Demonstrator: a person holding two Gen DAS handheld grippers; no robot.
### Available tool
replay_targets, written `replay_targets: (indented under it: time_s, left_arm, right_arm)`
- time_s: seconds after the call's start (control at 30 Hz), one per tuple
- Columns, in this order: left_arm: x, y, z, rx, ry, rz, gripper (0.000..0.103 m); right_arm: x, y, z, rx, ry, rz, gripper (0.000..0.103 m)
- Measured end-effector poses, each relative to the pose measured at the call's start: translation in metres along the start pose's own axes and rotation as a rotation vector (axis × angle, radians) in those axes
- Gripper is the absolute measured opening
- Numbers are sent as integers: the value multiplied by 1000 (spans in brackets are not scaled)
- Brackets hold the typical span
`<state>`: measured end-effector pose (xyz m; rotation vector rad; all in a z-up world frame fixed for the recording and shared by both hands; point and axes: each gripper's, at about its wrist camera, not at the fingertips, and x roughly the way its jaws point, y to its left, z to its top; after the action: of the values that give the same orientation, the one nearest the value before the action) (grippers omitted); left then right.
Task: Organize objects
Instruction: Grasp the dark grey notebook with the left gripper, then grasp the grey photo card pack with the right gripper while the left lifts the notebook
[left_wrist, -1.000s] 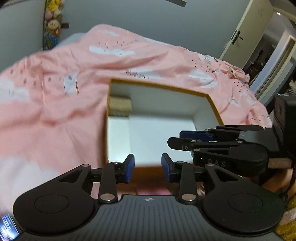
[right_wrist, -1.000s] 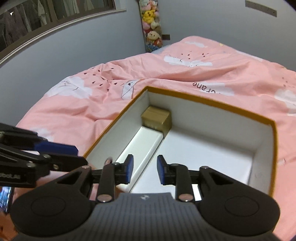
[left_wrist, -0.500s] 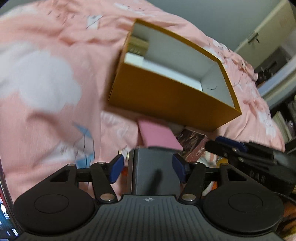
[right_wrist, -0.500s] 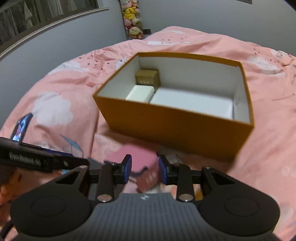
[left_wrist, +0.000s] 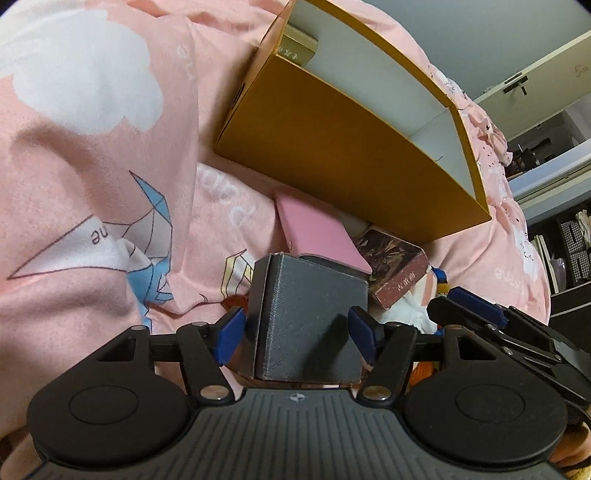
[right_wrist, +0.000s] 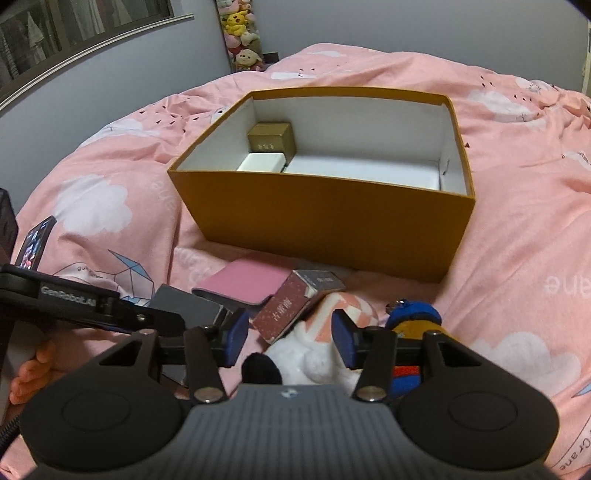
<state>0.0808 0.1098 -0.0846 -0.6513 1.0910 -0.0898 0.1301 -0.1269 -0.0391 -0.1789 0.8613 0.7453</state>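
A bed (right_wrist: 517, 258) under a pink cover printed with white clouds and paper cranes fills both views. On it sits an open orange box (right_wrist: 325, 229) with white inner walls; in its far left corner a small gold box (right_wrist: 271, 138) stands against the wall, and a small white box (right_wrist: 262, 162) lies just in front of it, touching it. The rest of the box floor is bare.

In front of the orange box, on the cover, lies a loose heap. A pink case (right_wrist: 243, 286) lies flat nearest the box wall, a reddish-brown carton (right_wrist: 291, 310) leans across its right end, and a dark grey box (left_wrist: 310, 325) sits to the left of both, partly on the pink case. Just right of the carton are a white and pink soft toy (right_wrist: 321, 347) and a small blue and yellow toy figure (right_wrist: 413, 325).

The left gripper (left_wrist: 297, 330) has its jaws apart, one each side of the grey box; whether the pads touch it I cannot tell. The right gripper (right_wrist: 288, 338) has just been opening; its jaws stand apart over the soft toy, not pressing it. A hand (right_wrist: 31, 373) shows at the lower left of the right view
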Motion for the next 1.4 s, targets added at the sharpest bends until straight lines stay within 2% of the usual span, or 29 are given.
replay_targets:
  time_s: [0.17,0.37,0.5,0.6,0.77,1.03,1.13,1.2,1.23,1.33,1.4]
  left_arm:
    - [3,1,1,-3,7,-8,67]
    - [-6,-4,0,16,-23,3,49]
    - [-18,-20,-2,88,-76,18,43]
    - [-25,-31,-2,151,-111,42,42]
    - [-38,-41,4,188,-164,44,42]
    - [-37,-47,31,188,-229,55,39]
    - [-31,-47,36,195,-206,52,39]
    - [-27,-43,36,188,-168,55,24]
    - [-24,-41,36,179,-137,61,22]
    - [-14,-31,32,130,-37,28,24]
    - [-8,-23,30,92,1,2,38]
  right_arm:
    - [1,6,0,-27,5,8,54]
    - [4,7,0,-30,15,6,54]
    - [7,6,7,-14,25,9,59]
    - [14,-7,23,77,43,45,60]
    - [37,-43,51,269,147,106,60]
    - [88,-75,70,413,353,117,59]
    - [105,-77,69,422,426,123,59]
    - [113,-77,69,421,460,130,58]
    - [116,-78,68,420,474,130,54]
    - [126,-82,66,425,513,148,53]
    - [130,-81,64,423,532,159,53]
